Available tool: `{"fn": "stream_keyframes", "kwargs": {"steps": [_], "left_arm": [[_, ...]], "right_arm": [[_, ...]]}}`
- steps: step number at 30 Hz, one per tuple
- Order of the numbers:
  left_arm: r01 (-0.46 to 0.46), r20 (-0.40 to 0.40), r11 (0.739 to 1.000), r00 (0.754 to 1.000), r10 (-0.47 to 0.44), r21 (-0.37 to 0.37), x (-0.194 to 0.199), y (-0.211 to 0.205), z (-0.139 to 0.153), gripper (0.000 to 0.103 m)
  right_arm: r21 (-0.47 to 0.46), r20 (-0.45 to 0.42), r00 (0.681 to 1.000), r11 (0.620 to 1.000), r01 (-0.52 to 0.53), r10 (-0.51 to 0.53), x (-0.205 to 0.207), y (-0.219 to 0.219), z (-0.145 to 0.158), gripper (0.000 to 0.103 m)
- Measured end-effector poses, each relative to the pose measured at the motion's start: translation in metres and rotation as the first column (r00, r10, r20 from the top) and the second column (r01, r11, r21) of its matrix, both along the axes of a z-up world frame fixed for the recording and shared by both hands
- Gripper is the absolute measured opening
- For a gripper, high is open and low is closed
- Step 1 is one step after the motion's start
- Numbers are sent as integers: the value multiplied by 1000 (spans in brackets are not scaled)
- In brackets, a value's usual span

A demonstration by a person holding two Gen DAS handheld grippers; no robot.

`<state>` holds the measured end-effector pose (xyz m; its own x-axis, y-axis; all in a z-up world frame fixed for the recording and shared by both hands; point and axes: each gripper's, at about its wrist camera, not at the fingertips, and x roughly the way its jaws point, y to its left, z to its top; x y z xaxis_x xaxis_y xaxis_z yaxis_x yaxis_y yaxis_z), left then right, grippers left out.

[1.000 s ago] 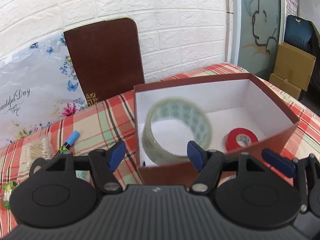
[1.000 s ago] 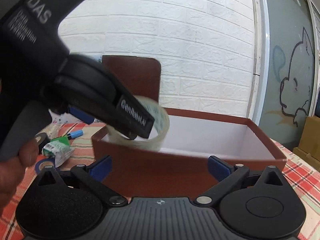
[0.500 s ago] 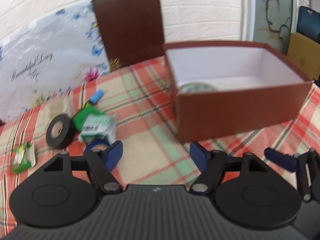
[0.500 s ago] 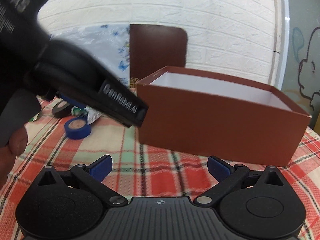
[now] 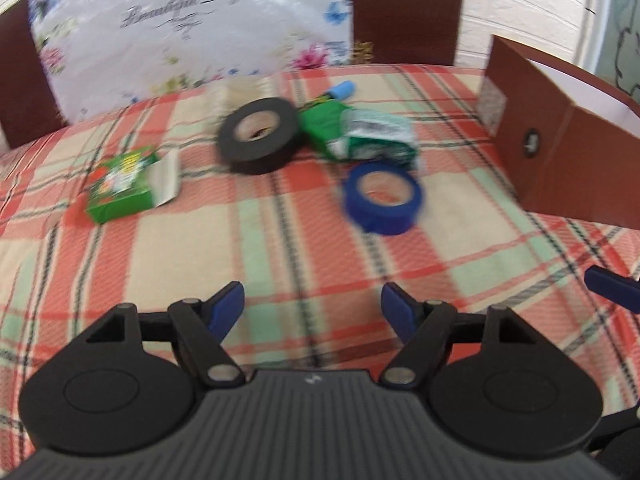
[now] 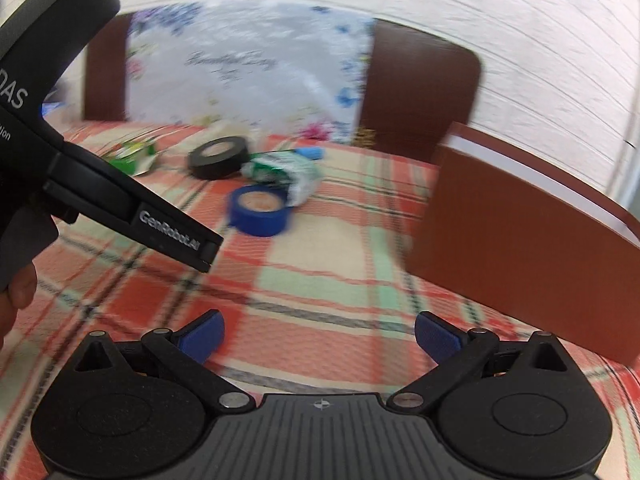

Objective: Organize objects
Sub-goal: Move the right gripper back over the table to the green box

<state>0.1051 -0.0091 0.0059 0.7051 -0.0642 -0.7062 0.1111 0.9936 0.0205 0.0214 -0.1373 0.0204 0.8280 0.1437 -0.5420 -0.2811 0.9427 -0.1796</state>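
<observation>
A blue tape roll (image 5: 383, 199) lies on the plaid tablecloth, straight ahead of my open, empty left gripper (image 5: 312, 307). Behind it lie a black tape roll (image 5: 259, 140), a green and white packet (image 5: 360, 132), a blue-capped marker (image 5: 340, 91) and a small green box (image 5: 124, 186). The brown box (image 5: 560, 140) stands at the right. In the right wrist view my right gripper (image 6: 318, 338) is open and empty, with the blue roll (image 6: 259, 210), black roll (image 6: 219, 157) and brown box (image 6: 520, 248) ahead. The left gripper's body (image 6: 100, 184) crosses the left of that view.
A brown chair back (image 6: 416, 88) and a floral plastic sheet (image 5: 192, 32) stand behind the table against a white brick wall. One blue fingertip (image 5: 612, 288) of the right gripper shows at the right edge of the left wrist view.
My left gripper has let go of the clear tape roll in the brown box, pulled back and swung left over the loose items. The right gripper has swung left too.
</observation>
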Motion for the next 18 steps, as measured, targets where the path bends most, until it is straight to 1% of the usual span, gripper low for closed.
{"fn": "stream_keyframes", "kwargs": {"steps": [3, 5, 7, 9, 10, 11, 12, 13, 14, 15, 17, 18], "left_arm": [[-58, 33, 998, 998, 58, 6, -4, 44, -5, 84], [-123, 64, 992, 991, 120, 36, -4, 79, -7, 84], [-220, 91, 973, 973, 214, 72, -4, 120, -10, 88], [-329, 133, 940, 939, 316, 88, -6, 163, -14, 94], [-385, 155, 920, 916, 370, 78, -8, 185, -16, 95], [-427, 148, 904, 895, 421, 4, -12, 208, -17, 95], [-442, 146, 889, 878, 456, -118, -19, 229, -16, 96], [-451, 175, 872, 859, 482, -191, -26, 240, -14, 96], [-459, 178, 862, 849, 497, -216, -28, 246, -16, 96], [-460, 187, 863, 847, 498, -210, -28, 245, -16, 96], [-457, 202, 873, 851, 485, -169, -24, 236, -15, 96], [-451, 204, 878, 855, 477, -162, -24, 235, -15, 96]], "right_arm": [[9, -27, 995, 995, -100, 100, -5, 26, 3, 97], [34, -54, 983, 984, -175, 177, -1, 45, 2, 97], [58, -77, 969, 971, -230, 234, 7, 66, 3, 96], [78, -90, 955, 958, -274, 281, 21, 89, 3, 95], [88, -95, 951, 954, -286, 294, 30, 100, 3, 95], [95, -99, 950, 953, -289, 298, 42, 112, 3, 95], [104, -99, 951, 953, -284, 294, 54, 123, 4, 95], [114, -96, 951, 953, -283, 294, 66, 134, 5, 95], [120, -92, 951, 951, -284, 295, 79, 145, 6, 95], [122, -85, 951, 950, -287, 299, 90, 155, 7, 95], [124, -68, 952, 950, -288, 298, 112, 173, 9, 95], [130, -59, 955, 950, -283, 292, 121, 181, 10, 96]]}}
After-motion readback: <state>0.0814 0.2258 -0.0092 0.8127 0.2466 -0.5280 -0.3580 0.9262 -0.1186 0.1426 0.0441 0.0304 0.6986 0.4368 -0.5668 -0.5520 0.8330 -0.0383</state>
